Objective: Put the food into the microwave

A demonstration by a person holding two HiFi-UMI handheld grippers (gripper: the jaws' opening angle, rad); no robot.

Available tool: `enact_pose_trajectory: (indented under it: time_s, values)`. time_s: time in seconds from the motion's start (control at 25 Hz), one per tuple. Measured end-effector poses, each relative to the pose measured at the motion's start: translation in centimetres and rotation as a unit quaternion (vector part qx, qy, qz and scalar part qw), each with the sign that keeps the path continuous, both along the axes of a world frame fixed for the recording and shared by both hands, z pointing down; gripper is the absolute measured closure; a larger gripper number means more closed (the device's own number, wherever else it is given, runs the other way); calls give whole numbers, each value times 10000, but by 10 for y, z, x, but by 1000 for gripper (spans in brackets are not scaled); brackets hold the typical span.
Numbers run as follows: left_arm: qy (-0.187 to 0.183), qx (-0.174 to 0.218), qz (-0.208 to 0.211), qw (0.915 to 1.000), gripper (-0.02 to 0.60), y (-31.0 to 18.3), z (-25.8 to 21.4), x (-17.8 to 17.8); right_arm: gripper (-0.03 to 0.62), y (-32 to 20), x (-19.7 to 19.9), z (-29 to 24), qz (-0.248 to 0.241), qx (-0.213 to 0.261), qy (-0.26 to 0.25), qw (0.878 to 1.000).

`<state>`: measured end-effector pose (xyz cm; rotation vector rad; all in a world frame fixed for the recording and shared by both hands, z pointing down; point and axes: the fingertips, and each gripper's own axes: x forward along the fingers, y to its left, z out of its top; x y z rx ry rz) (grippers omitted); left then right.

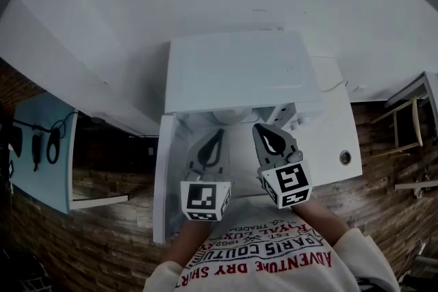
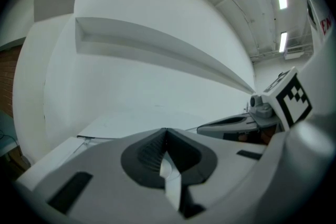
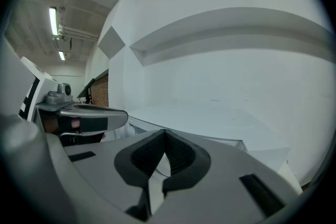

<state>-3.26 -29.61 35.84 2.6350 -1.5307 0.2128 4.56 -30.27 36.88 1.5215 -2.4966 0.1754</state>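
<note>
Left gripper [image 1: 219,135], right gripper [image 1: 263,130]: jaws clenched, empty, side by side. Microwave [image 1: 239,72]: open cavity directly beyond both, neither nearer. Food: not discernible.

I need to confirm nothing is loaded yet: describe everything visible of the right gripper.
The right gripper is grey and plastic-looking, with two jaws lined by dark ribbed pads. The jaws are together with nothing between them. A cube of black-and-white square markers sits at its rear. It points toward the white microwave without touching it, beside but apart from the left gripper.
</note>
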Motion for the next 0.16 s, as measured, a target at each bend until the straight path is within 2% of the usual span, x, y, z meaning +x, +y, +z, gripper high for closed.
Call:
enact_pose_trajectory:
  time_s: [0.16]
  values:
    - [8, -25, -13, 10000, 578, 1, 3, 0, 583, 0, -1, 4, -36, -59, -57, 10000]
